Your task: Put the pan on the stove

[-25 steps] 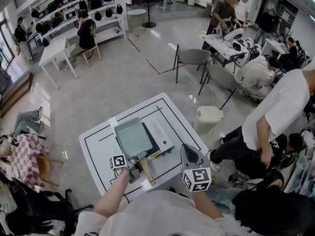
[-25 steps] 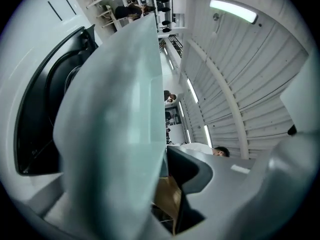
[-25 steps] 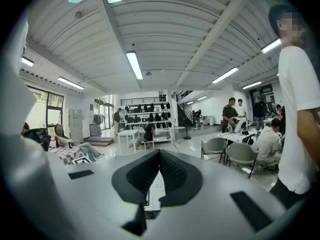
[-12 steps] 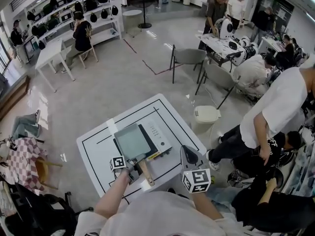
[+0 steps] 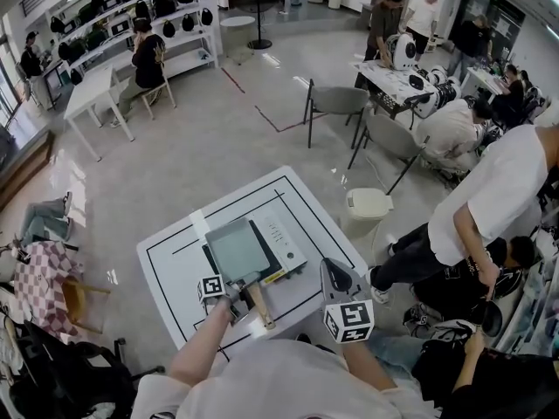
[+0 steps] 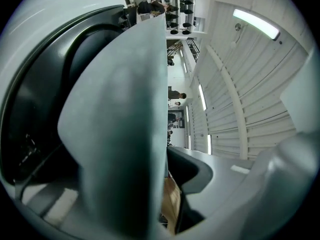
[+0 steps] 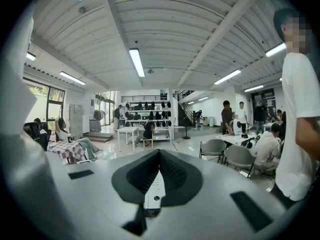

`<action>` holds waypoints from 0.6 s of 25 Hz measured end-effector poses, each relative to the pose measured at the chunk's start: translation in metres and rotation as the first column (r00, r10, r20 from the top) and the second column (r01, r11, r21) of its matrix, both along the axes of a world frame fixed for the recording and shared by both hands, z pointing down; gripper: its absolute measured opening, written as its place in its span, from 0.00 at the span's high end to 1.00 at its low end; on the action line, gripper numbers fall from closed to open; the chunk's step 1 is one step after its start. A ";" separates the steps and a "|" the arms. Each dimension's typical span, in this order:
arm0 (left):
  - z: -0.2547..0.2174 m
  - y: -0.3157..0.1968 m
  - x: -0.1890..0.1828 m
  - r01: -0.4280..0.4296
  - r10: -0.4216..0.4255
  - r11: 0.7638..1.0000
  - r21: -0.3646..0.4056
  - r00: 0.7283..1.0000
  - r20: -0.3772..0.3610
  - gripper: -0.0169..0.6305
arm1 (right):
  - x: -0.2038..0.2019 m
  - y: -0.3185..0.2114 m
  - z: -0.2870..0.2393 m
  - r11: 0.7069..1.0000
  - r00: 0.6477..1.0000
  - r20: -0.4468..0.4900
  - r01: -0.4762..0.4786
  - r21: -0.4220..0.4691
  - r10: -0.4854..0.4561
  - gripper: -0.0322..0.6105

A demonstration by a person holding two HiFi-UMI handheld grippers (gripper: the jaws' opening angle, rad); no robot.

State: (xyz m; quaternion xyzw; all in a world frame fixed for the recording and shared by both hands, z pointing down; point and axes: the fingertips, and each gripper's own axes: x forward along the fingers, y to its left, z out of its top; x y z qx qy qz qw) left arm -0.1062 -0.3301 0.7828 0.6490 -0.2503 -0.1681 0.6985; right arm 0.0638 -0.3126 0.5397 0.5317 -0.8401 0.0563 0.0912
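Grey-green pan (image 5: 236, 250), square and flat, low over the black plate of the stove (image 5: 281, 234), near the middle of the white worktop (image 5: 170, 264). Resting there or just above it: hard to tell. Wooden handle (image 5: 260, 306) sticking out toward the near edge. Left gripper (image 5: 232, 298) closed tight on that handle, close up by the pan end, with the wood squeezed between its jaws. Right gripper (image 5: 333, 272) up in the air by the near right corner, jaws pressed together, nothing in them.

Probably a stiff metal pan, not very heavy, but with most of its weight at the far end. Likely to tip down when held only by the handle. Smooth wood, maybe a bit slippery, so likely to twist in the jaws. Best to hold the handle close to the pan, as now, and keep it level. Better not to grab the thin rim. Set down gently, flat on the black plate, away from the white button panel toward the right edge.
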 end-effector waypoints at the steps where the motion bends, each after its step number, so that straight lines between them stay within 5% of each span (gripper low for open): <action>1: 0.000 0.000 0.000 0.004 -0.004 1.000 -0.004 1.000 -0.007 0.79 | 0.000 0.000 0.000 1.000 1.000 -0.008 0.001 0.005 -0.001 0.94; 5: -0.005 -0.001 -0.002 0.025 -0.027 0.999 -0.032 0.998 -0.065 0.78 | 0.001 -0.001 -0.003 1.000 1.000 -0.005 -0.006 0.003 0.006 0.94; 8: -0.019 -0.001 0.000 0.032 -0.036 0.999 -0.035 0.992 -0.119 0.64 | 0.001 -0.001 -0.002 1.000 1.000 0.006 -0.009 0.000 0.009 0.94; 12: -0.004 0.009 -0.010 0.040 -0.045 0.997 -0.068 0.997 -0.069 0.59 | -0.001 -0.001 0.000 1.000 1.000 0.013 -0.003 -0.003 0.003 0.94; 15: -0.015 0.018 -0.025 0.073 -0.074 0.997 -0.013 0.993 -0.096 0.59 | -0.003 -0.001 0.001 1.000 1.000 0.014 0.005 -0.006 -0.005 0.94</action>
